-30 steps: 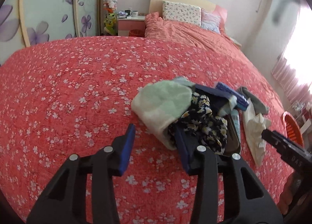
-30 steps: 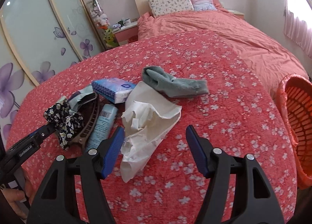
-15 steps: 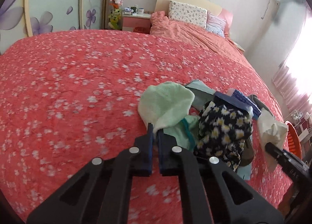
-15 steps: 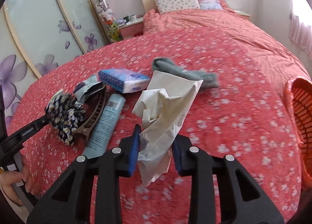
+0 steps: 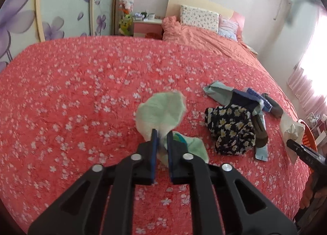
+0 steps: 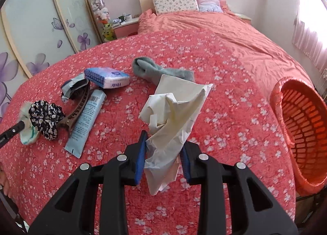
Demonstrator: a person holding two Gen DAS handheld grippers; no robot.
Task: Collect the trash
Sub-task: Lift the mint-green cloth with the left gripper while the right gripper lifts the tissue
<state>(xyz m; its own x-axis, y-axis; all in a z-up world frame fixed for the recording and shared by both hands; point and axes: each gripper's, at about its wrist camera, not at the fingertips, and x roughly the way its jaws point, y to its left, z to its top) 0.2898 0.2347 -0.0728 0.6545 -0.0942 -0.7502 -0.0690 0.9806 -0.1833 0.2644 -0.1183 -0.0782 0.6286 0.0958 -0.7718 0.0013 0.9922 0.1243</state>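
Observation:
My left gripper (image 5: 161, 135) pinches a pale green crumpled wad (image 5: 161, 110) between its blue pads and holds it off the red floral bedspread (image 5: 81, 96); its jaws are opening slightly with the wad still between them. My right gripper (image 6: 163, 143) is shut on a crumpled white paper wrapper (image 6: 175, 110), which stands up from the pads. An orange plastic basket (image 6: 302, 132) sits just off the bed's right edge, to the right of that gripper. In the right wrist view the left gripper's tip (image 6: 12, 130) shows at the far left with the green wad (image 6: 28, 134).
Left on the bedspread lie a black floral scrunchie (image 6: 46, 120), a brown hair claw (image 6: 78, 108), a light blue tube (image 6: 87, 120), a blue tissue pack (image 6: 108, 77), a torn foil wrapper (image 6: 71, 87) and a grey sock (image 6: 159, 70). Pillows and a nightstand are far behind.
Both grippers went from open to shut. The left took the green wad and drew it left, away from the scrunchie. The right took the white paper and raised it.

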